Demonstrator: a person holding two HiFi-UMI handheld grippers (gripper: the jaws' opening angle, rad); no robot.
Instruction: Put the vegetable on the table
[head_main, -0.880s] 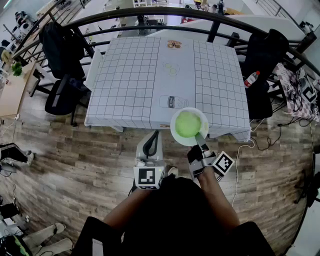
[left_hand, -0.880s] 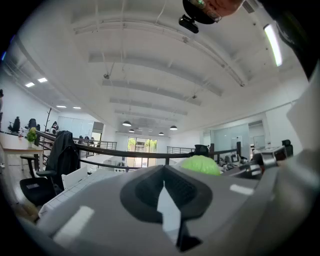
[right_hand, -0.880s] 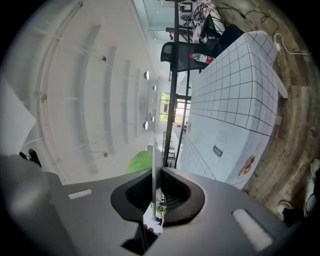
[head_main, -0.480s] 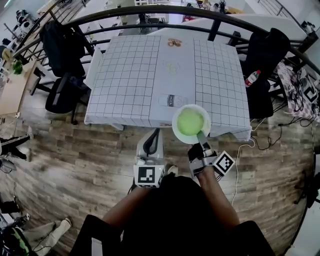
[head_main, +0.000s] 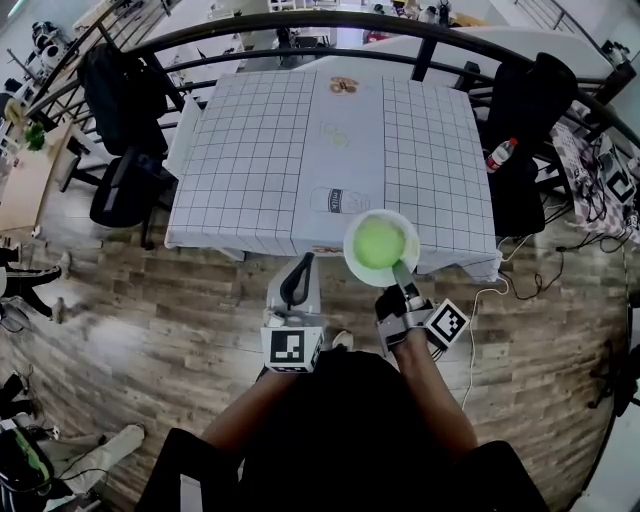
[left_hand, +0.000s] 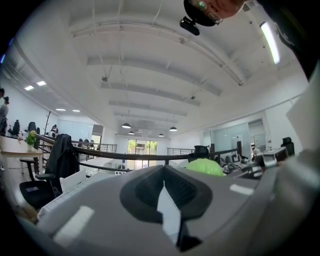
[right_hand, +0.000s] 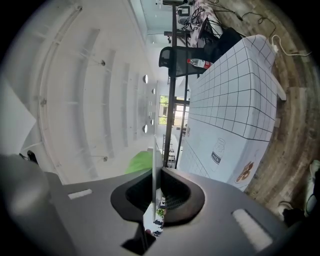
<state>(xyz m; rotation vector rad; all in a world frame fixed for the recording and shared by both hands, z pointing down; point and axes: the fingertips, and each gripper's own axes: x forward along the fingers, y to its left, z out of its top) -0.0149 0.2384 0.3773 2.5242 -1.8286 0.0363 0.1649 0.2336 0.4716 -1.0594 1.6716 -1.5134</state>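
Vegetable — green, rounded — was carried on a white plate, its near rim pinched by the right hand-held gripper and held level over the tabletop's near edge, presumably to prevent sliding. Left hand-held gripper was kept pressed together and empty, short of that edge — broad open tabletop was left beyond.

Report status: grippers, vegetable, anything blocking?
Right gripper clamped on plate rim. Left gripper shut, empty. Green vegetable on plate, at table near edge. No obstruction seen.
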